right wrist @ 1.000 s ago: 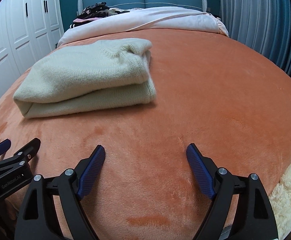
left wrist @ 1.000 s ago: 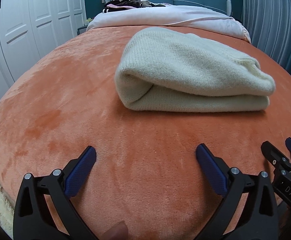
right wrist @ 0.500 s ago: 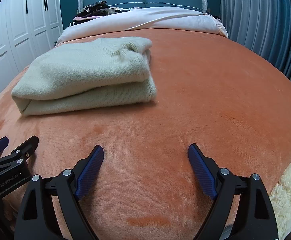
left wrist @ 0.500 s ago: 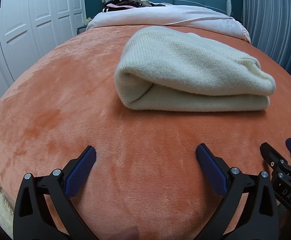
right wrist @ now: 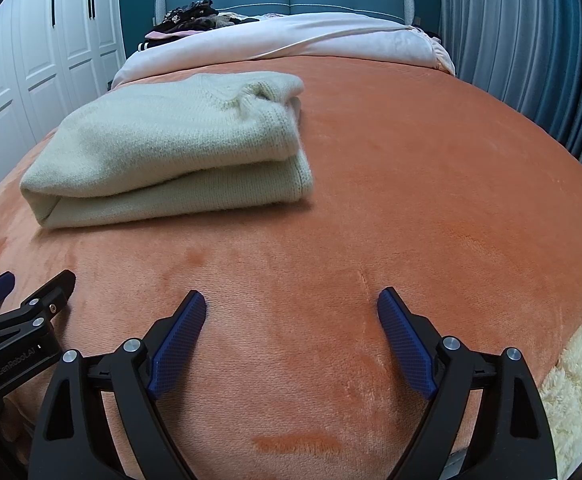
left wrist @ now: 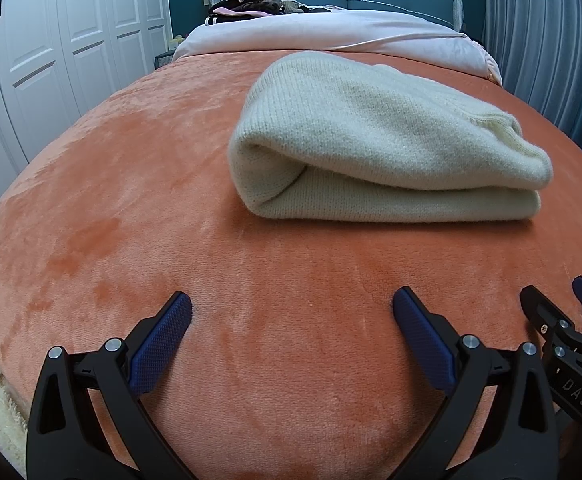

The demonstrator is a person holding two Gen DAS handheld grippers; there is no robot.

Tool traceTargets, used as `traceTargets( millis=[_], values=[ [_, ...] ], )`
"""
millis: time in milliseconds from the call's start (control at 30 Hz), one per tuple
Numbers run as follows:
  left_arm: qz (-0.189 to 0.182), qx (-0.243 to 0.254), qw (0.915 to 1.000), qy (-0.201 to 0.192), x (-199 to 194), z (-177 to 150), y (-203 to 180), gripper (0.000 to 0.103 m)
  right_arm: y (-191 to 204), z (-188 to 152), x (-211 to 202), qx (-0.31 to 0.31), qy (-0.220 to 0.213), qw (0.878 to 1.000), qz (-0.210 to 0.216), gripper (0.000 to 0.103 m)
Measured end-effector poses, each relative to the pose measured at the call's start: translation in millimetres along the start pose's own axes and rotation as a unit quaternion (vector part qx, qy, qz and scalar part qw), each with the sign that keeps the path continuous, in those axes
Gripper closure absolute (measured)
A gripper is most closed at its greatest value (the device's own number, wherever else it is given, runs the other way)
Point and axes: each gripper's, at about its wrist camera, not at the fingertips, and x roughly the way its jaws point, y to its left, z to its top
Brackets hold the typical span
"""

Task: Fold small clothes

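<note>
A cream knitted sweater (left wrist: 375, 140) lies folded in a thick stack on the orange blanket (left wrist: 131, 184); it also shows in the right wrist view (right wrist: 171, 152), left of centre. My left gripper (left wrist: 291, 304) is open and empty, low over the blanket, well short of the sweater. My right gripper (right wrist: 291, 300) is open and empty too, beside the left one and nearer the bed's front edge. Each gripper shows at the edge of the other's view: the right gripper (left wrist: 563, 304) and the left gripper (right wrist: 27, 280).
A white quilt (left wrist: 331, 36) covers the far end of the bed, with a pile of dark clothes (left wrist: 251, 0) by the blue headboard. White wardrobe doors (left wrist: 51, 60) stand at the left, blue curtains (right wrist: 531, 40) at the right. A fluffy cream rug (right wrist: 579, 380) lies below the bed edge.
Both grippers have drifted very slightly; the sweater sits a touch lower in the views. Nothing was taken hold of or let go.
</note>
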Motion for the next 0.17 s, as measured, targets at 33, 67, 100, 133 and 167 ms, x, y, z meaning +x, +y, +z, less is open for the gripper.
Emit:
traceTargets(
  millis=[33,67,100,133,167],
  values=[
    [0.000,0.000,1.0000,0.000,0.1,-0.1,0.3,0.005,-0.3,0.0,0.2,0.000,0.000,1.000,0.000,0.017],
    [0.000,0.000,1.0000,0.000,0.4,-0.2,0.4,0.005,-0.4,0.2,0.1,0.000,0.000,1.000,0.000,0.017],
    [-0.001,-0.001,1.0000,0.000,-0.4,-0.7,-0.2,0.005,-0.7,0.5,0.0,0.000,0.000,1.000,0.000,0.017],
    [0.000,-0.001,1.0000,0.000,-0.6,-0.8,-0.5,0.005,-0.3,0.2,0.4,0.000,0.000,1.000,0.000,0.017],
    [0.000,0.000,1.0000,0.000,-0.6,-0.8,-0.1,0.005,-0.5,0.1,0.7,0.000,0.000,1.000,0.000,0.017]
  ],
)
